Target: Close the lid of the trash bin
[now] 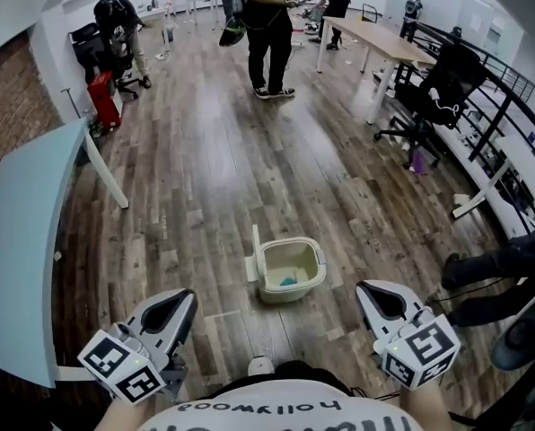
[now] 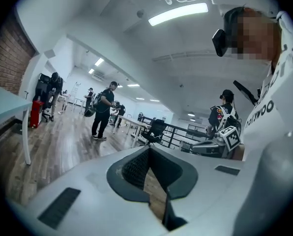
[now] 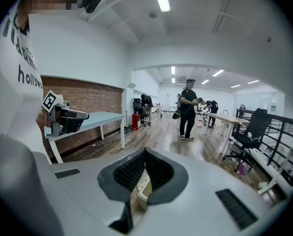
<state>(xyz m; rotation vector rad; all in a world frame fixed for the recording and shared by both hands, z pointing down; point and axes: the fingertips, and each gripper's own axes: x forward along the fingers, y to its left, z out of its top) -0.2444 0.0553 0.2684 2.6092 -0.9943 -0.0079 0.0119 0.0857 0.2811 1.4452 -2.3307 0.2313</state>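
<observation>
Trash bin [image 1: 290, 272] open, teal item [image 1: 288, 280] inside

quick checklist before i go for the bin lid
1. Lid open or shut: the lid stands upright at the left edge of the trash bin. Not ok, it needs closing.
2. Nothing sticking out of the bin: a teal item lies low inside, below the rim. Ok.
3. Left gripper free: jaws together, nothing between them. Ok.
4. Right gripper free: jaws together, nothing held, aimed toward the bin. Ok.
5. Gripper at the lid: both are held near the body, apart from the bin. Not ok.
6. Lid hinge moves freely: cannot tell.
</observation>
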